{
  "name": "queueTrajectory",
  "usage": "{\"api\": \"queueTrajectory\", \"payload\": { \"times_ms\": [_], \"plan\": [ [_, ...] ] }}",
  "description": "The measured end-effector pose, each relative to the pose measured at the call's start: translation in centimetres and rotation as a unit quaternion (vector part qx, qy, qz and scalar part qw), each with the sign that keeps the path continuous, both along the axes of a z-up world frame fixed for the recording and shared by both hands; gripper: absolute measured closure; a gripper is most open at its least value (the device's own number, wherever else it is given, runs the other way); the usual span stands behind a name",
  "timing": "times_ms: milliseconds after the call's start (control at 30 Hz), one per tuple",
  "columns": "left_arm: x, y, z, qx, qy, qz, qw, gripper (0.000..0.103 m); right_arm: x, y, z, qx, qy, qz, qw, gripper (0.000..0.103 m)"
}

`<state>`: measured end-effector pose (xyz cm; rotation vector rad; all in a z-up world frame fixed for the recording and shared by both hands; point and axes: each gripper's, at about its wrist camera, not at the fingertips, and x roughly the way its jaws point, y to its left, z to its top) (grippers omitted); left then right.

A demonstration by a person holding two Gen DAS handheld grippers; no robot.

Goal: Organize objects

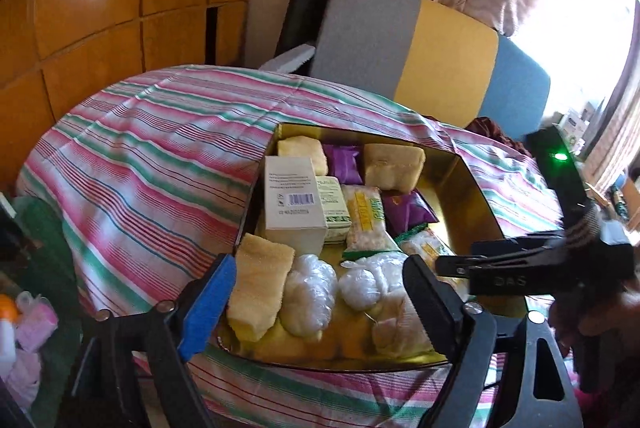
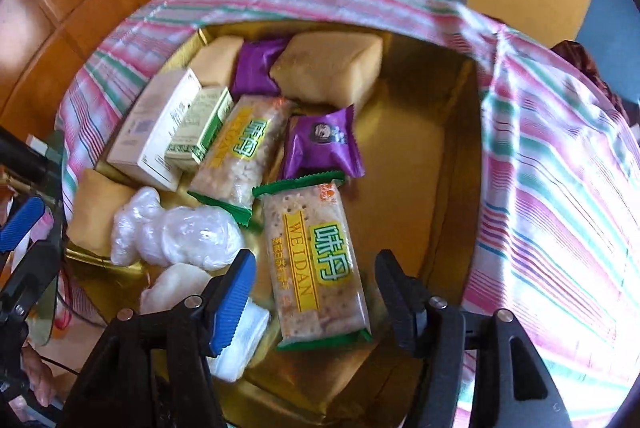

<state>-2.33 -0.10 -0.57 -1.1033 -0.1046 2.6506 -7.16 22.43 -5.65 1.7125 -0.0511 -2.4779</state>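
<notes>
Striped cloth (image 2: pixel 560 188) covers the surface on which the gold tray (image 2: pixel 440 156) lies, and nearly everything to be sorted already sits inside that tray. Largest among the contents are the sponge-like yellow blocks (image 2: pixel 332 68) along the far wall and the white carton (image 2: pixel 156 136) at the left. In the middle lies the cracker packet (image 2: pixel 316 264), lettered WEIDAN, with its long axis running from the far side toward the right gripper (image 2: pixel 316 288), whose jaws straddle the packet's near half without visibly pressing on it; they stand partly open and appear to hold nothing. That hand is plainly the nearer one. A second packet of the same kind (image 2: pixel 240 152) lies just beyond, beside a purple sachet (image 2: pixel 320 148). Clear-wrapped white lumps (image 2: pixel 180 236) crowd the blue pad's side and could get in the way. The left gripper (image 1: pixel 320 288) hovers wide open and empty over the tray's near corner.
</notes>
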Motion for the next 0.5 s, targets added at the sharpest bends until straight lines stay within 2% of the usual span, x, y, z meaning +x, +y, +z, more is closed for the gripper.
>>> {"api": "queueTrajectory", "payload": {
  "times_ms": [233,400,500],
  "plan": [
    [0.7,0.6,0.8,-0.033,0.019,0.027,0.9989,0.01,3.3,-0.1,1.7,0.011,0.07,-0.049,0.996,0.04],
    [1.7,1.2,1.5,-0.044,0.036,0.038,0.9976,0.0,7.1,0.2,4.0,0.047,0.136,-0.087,0.986,0.038],
    [2.2,1.6,1.8,-0.045,0.042,0.038,0.9974,0.0,8.8,0.1,4.7,0.055,0.17,-0.105,0.978,0.035]
  ]
}}
